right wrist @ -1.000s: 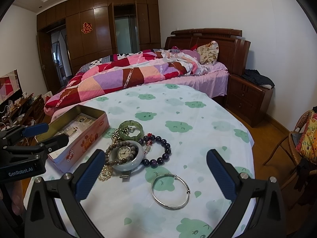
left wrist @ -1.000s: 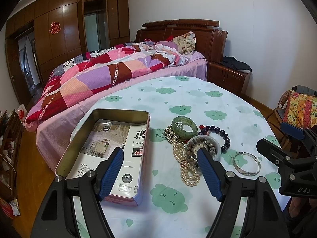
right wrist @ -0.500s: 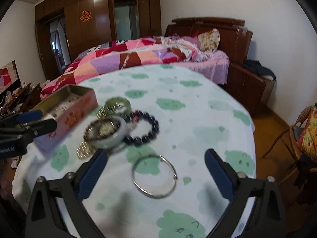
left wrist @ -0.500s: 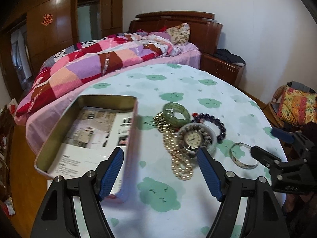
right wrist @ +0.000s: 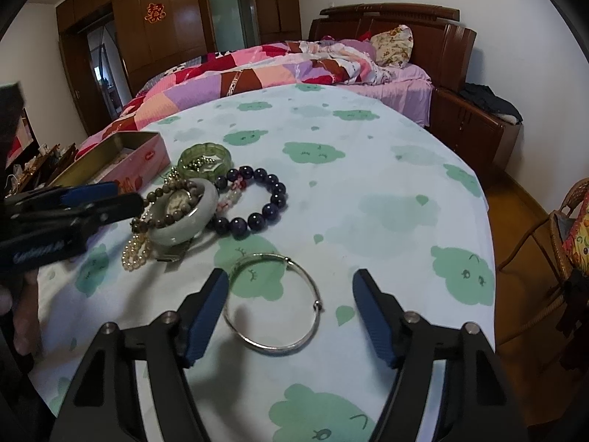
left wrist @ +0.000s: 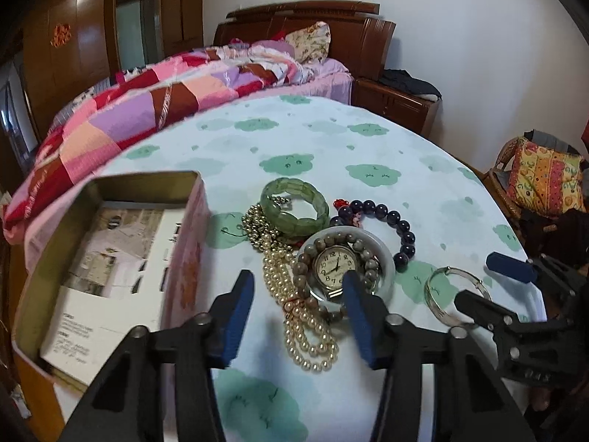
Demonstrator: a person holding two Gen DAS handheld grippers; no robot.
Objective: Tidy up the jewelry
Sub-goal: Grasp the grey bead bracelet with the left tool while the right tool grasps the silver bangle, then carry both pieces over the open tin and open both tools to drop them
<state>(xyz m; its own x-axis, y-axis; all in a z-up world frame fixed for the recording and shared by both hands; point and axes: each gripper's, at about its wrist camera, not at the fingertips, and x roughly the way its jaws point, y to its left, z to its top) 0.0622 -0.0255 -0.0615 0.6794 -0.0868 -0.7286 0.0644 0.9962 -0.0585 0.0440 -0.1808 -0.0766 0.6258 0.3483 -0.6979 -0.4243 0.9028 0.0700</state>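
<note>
Cotton cloud-print tablecloth (right wrist: 368, 169) | bed (right wrist: 279, 62) behind | left claw (left wrist: 298, 316), right claw (right wrist: 291, 313): apart, closing

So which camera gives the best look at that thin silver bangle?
The right wrist view: the thin silver bangle lies whole between the closing fingers, clasp visible, untouched. In the left wrist view, the bangle is small at the edge, partly behind the right gripper.

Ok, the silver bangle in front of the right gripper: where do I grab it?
Probably from above, pinching the near-left arc of the silver bangle. It lies flat and alone on the tablecloth, its clasp on the far right side. The right gripper straddles it, fingers closing, not yet touching.
</note>
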